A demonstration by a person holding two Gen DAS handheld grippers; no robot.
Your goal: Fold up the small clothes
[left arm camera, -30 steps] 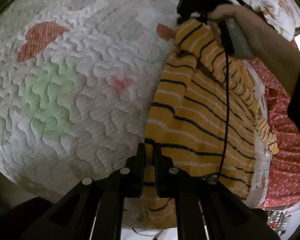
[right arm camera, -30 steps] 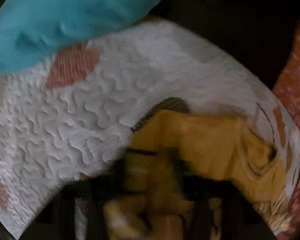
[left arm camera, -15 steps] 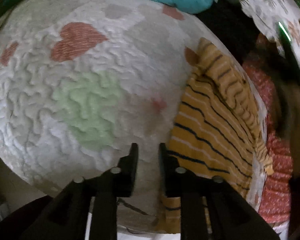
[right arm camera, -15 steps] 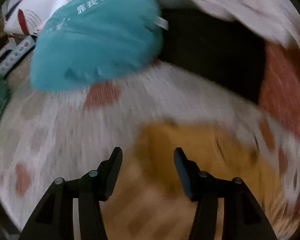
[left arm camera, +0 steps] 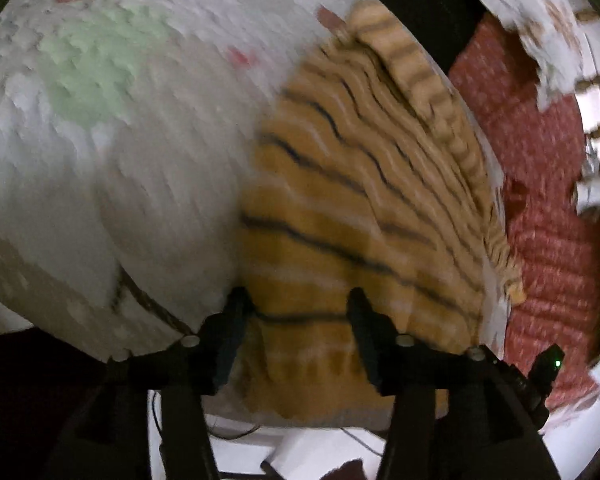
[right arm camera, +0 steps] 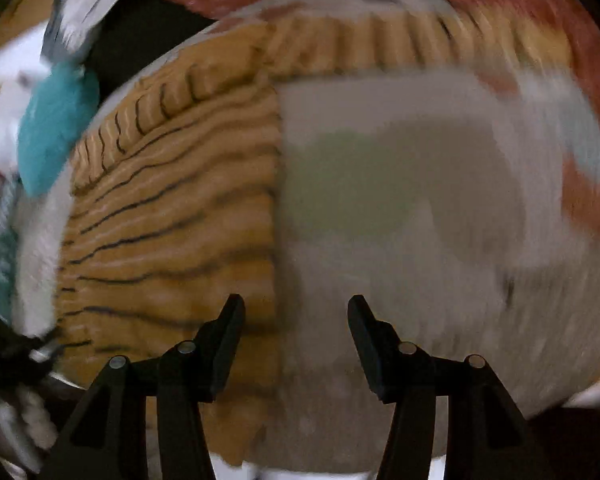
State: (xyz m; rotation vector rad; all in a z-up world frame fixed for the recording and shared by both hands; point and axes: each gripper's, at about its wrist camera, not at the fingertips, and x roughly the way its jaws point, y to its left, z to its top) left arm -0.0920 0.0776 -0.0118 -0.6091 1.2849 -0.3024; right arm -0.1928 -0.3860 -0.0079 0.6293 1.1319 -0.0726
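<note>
A small orange garment with dark and white stripes (left arm camera: 360, 208) lies flat on a white quilted cover (left arm camera: 120, 160) with heart patches. My left gripper (left arm camera: 296, 304) is open and empty, its fingers above the garment's near hem. In the right wrist view the same garment (right arm camera: 172, 220) lies on the left half of the cover (right arm camera: 400, 220), one sleeve stretched along its far edge. My right gripper (right arm camera: 296, 312) is open and empty above the garment's straight side edge. Both views are blurred by motion.
A red patterned cloth (left arm camera: 540, 200) lies beside the cover on the right of the left wrist view. A teal cushion (right arm camera: 56, 132) sits at the far left of the right wrist view. The cover's near edge drops off below both grippers.
Both grippers have let go of the garment and opened wide. The garment now lies flat. The left gripper has shifted right over the hem; the right one has swung round to the garment's side.
</note>
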